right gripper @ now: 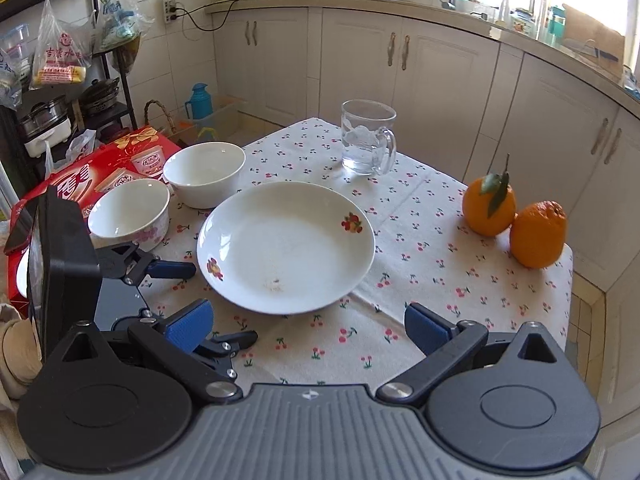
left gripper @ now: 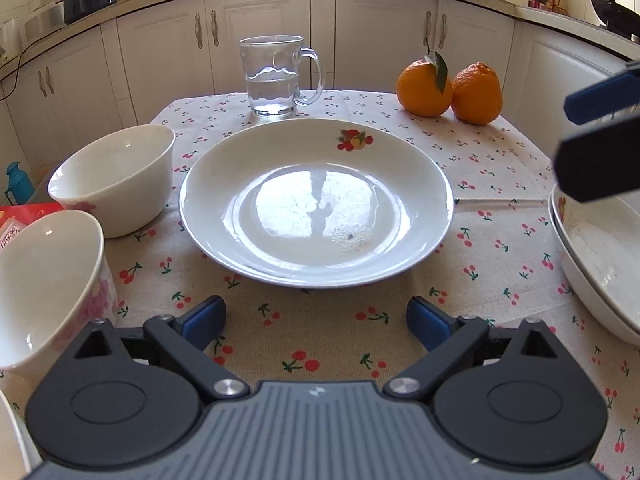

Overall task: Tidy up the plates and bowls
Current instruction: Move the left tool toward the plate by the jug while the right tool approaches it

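1. Cherry-print tablecloth (left gripper: 320, 320) covers a small table in a kitchen lined with cream cabinets (left gripper: 256, 36).
2. Left gripper (left gripper: 316, 320) hovers low over the cloth, blue-padded jaws spread wide, gripping nothing, just short of the near rim of the plate (left gripper: 316, 204).
3. Right gripper (right gripper: 308, 326) is also spread wide and empty, higher up, with the same plate (right gripper: 286, 246) ahead of it; in the left wrist view its blue fingers (left gripper: 600, 132) hang over stacked plates (left gripper: 600, 264) at the right edge.
4. That central plate is a glossy white, shallow dish with fruit decals on the rim and a few crumbs in the well.
5. Left of it sit two round white bowls, both empty: plain bowl (left gripper: 116, 184) farther back, pink-flowered bowl (left gripper: 44, 284) nearer.
6. Beyond the plate: a clear glass mug (left gripper: 276, 76) part-filled with water, and two bumpy oranges (left gripper: 450, 92) touching, one with a leaf.
7. Red printed box (right gripper: 108, 168) lies beside the bowls.
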The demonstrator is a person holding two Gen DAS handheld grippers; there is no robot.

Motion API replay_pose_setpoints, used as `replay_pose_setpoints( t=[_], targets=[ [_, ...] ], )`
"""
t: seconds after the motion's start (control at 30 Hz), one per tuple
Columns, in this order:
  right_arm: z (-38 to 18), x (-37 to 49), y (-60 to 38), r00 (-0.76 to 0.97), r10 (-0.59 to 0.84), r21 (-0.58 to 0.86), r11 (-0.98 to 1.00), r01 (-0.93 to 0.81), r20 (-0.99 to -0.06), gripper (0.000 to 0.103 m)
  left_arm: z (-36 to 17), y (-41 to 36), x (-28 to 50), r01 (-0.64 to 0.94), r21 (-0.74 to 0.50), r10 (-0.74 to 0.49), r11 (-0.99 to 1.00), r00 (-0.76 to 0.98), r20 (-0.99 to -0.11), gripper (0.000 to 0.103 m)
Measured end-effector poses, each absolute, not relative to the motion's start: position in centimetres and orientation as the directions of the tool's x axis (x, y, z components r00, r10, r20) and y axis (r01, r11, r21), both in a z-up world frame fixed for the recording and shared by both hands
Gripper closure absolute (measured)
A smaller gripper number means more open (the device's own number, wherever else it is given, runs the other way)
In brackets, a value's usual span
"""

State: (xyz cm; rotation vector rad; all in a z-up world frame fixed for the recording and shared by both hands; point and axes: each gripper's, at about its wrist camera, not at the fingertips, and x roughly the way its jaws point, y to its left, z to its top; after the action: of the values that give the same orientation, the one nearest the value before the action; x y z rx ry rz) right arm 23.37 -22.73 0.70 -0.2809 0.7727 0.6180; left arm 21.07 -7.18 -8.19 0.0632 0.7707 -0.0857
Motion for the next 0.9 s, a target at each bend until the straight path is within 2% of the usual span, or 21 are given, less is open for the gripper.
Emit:
replay_pose_setpoints(
  t=[0.13,0.57,0.73,0.9],
  targets=[
    [0.3,26.5,-20.9,0.518,0.419,-0.036,0.752,-0.658,-0.746,0.000,-8.4,-7.2,21.3,0.098,0.027,-0.052,0.995,0.718,-0.694,0.000],
    [-2.1,33.3,-17.5,0.406,0.470,-0.041,0.613,-0.789,-0.784,0.000,-8.4,-7.2,21.3,0.081,0.026,-0.041,0.996,0.731,-0.681,0.000],
    [-3.4,35.8,-16.7,0.366,0.464,-0.046,0.568,-0.822,-0.806,0.000,-8.2,-7.6,21.4,0.094,0.060,-0.031,0.994,0.747,-0.664,0.005],
    [-4.4,39.0,-16.0,0.310,0.472,-0.001,0.547,-0.837,-0.825,0.000,-8.1,-7.5,21.5,0.100,0.040,-0.049,0.994,0.747,-0.663,0.012]
  ],
)
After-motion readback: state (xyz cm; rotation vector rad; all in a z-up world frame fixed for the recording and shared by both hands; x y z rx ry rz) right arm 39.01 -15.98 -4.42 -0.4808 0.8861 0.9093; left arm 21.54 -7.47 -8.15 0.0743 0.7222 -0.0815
